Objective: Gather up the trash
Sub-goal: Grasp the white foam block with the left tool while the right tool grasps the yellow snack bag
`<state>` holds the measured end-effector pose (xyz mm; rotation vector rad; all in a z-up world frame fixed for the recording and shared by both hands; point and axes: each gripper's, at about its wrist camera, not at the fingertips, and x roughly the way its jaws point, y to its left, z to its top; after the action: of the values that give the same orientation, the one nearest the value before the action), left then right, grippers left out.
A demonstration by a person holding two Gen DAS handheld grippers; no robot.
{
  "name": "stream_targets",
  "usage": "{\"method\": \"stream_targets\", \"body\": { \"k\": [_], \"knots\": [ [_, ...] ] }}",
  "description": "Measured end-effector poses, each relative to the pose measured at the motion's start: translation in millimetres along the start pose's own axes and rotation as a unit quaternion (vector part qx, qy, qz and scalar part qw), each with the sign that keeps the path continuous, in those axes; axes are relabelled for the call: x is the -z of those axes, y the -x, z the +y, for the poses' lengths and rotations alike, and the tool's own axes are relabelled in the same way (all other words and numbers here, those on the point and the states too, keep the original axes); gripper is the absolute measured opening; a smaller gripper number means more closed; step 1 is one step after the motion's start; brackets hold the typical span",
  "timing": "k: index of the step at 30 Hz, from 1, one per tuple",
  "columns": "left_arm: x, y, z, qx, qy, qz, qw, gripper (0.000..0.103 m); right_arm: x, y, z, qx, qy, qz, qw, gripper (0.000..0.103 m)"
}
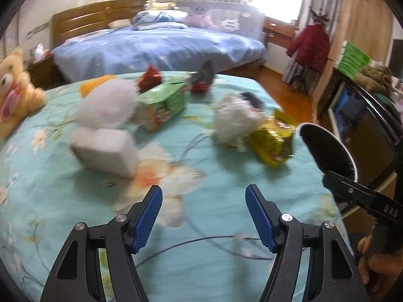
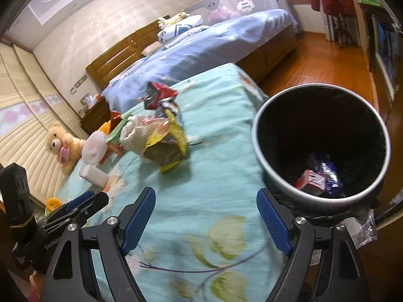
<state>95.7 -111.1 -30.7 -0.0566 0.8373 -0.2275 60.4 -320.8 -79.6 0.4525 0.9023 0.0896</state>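
Observation:
Trash lies on a teal flowered bedspread (image 1: 75,201): a yellow snack bag (image 1: 274,141) (image 2: 167,148), crumpled white paper (image 1: 234,120), a green carton (image 1: 163,103), a white block (image 1: 105,151), a white fluffy ball (image 1: 105,103) and red wrappers (image 1: 149,76) (image 2: 160,93). My left gripper (image 1: 204,216) is open and empty, above the bedspread in front of the trash. My right gripper (image 2: 206,221) is open and empty beside a black bin (image 2: 320,141) that holds a red-white box (image 2: 311,180) and a blue wrapper (image 2: 330,173).
A teddy bear (image 1: 15,90) sits at the left edge of the bed. A second bed with blue bedding (image 1: 161,45) stands behind. Wooden floor (image 2: 314,58) and shelving (image 1: 352,115) lie to the right. A thin cable (image 1: 201,241) crosses the bedspread.

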Motion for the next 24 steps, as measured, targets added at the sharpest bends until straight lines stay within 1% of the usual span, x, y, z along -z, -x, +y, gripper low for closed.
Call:
{"method": "stream_targets", "body": {
  "k": [3, 4, 7, 8, 9, 12, 16, 19, 24],
  "knots": [
    [1.4, 4.5, 13.1, -0.017, 0.022, 0.003, 0.9996, 0.073, -0.5, -7.3, 8.9, -0.005, 0.006, 0.002, 1.000, 0.084],
    [3.0, 6.4, 17.8, -0.025, 0.031, 0.003, 0.9992, 0.073, -1.5, -10.1, 11.8, -0.007, 0.009, 0.003, 1.000, 0.084],
    [-1.5, 5.9, 27.8, -0.034, 0.051, 0.004, 0.9981, 0.074, -3.6, -17.1, 18.8, -0.009, 0.015, 0.005, 1.000, 0.084],
    [-3.2, 5.4, 31.7, -0.039, 0.059, 0.004, 0.9975, 0.076, -5.0, -19.7, 20.4, -0.009, 0.017, 0.007, 1.000, 0.084],
    [-5.6, 4.1, 35.0, -0.047, 0.063, 0.005, 0.9969, 0.078, -6.6, -22.9, 22.6, -0.008, 0.020, 0.008, 1.000, 0.084],
    [-13.9, -1.0, 44.7, -0.070, 0.064, 0.004, 0.9955, 0.078, -11.6, -32.3, 27.1, -0.010, 0.023, 0.014, 1.000, 0.084],
    [-20.7, -14.7, 54.3, -0.077, 0.077, 0.010, 0.9940, 0.078, -18.9, -45.5, 31.2, -0.007, 0.029, 0.020, 0.999, 0.084],
    [-27.6, -29.3, 59.5, -0.082, 0.089, 0.024, 0.9923, 0.079, -22.6, -54.1, 32.6, -0.005, 0.031, 0.024, 0.999, 0.084],
    [-38.1, -43.8, 70.6, -0.094, 0.118, 0.034, 0.9880, 0.078, -31.9, -63.8, 37.6, 0.008, 0.040, 0.020, 0.999, 0.084]
  ]
}}
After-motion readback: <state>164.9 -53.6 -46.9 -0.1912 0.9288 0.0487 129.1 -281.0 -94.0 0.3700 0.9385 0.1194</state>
